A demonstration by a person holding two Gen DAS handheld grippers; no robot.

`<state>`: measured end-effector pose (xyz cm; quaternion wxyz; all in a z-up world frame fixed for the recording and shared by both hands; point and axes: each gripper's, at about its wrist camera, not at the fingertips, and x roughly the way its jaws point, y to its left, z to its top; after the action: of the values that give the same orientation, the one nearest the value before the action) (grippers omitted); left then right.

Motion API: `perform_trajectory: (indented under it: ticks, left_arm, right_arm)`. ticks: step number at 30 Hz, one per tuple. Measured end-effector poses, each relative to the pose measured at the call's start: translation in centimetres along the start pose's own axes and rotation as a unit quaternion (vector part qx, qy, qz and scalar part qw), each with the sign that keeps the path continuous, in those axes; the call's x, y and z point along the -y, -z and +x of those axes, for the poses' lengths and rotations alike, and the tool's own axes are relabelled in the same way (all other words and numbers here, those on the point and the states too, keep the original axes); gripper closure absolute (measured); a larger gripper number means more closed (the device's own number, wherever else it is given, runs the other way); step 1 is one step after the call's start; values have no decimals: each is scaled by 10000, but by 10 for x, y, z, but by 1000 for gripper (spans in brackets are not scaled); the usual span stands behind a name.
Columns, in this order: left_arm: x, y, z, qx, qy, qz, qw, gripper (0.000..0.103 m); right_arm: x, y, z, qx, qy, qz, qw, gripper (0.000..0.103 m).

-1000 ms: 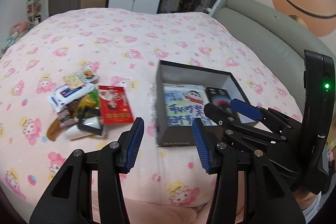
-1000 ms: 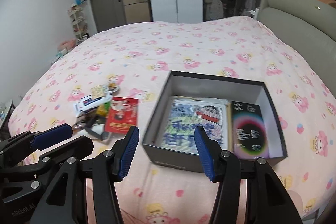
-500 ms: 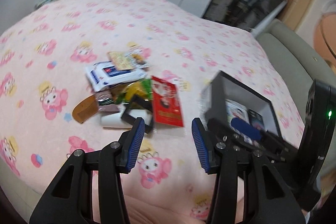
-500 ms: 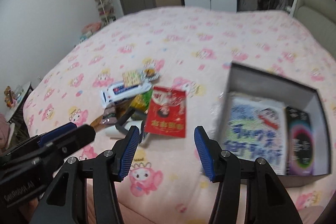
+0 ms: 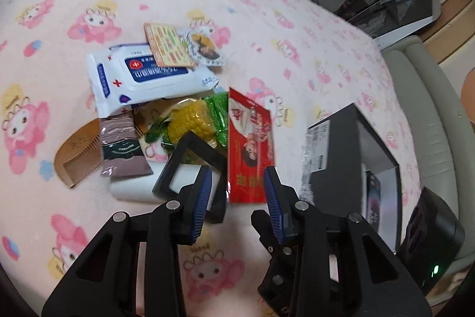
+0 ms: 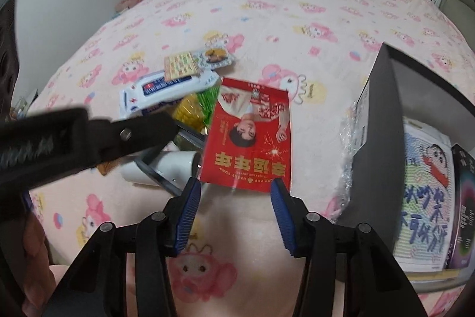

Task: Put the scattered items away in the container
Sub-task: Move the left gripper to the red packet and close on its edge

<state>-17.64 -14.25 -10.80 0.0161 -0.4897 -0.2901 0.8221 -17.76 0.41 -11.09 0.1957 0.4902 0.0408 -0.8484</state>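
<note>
Two grippers, left gripper (image 5: 237,192) and right gripper (image 6: 236,198), jaws just narrowing yet empty, hover over the red packet (image 6: 249,138) lying mid-bed beside the box (image 6: 383,121); thin, light, slippery — pinch its near edge.

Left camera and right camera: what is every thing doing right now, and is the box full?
Box: open, partly filled.
Red packet: flat on bed, not held.
Wipes: closed, in pile.
Comb: flat on bed.
Left gripper: open, jaws closing, empty.
Right gripper: open, jaws closing, empty.
</note>
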Motion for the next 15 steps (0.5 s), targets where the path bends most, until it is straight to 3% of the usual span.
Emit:
perform_trajectory:
  ticks: [5, 13, 15]
  left_arm:
    - [-5, 4, 22, -357, 66, -89, 9993, 68]
    - [4, 1, 52, -635, -288, 169, 9974, 69]
    - [3, 1, 57, -713, -279, 172, 9969, 89]
  right_arm:
    - [3, 1, 23, -159, 6, 94, 9998, 61]
    - [8, 2, 40, -210, -71, 227, 9995, 61]
    - [8, 2, 40, -204, -129, 260, 9994, 61]
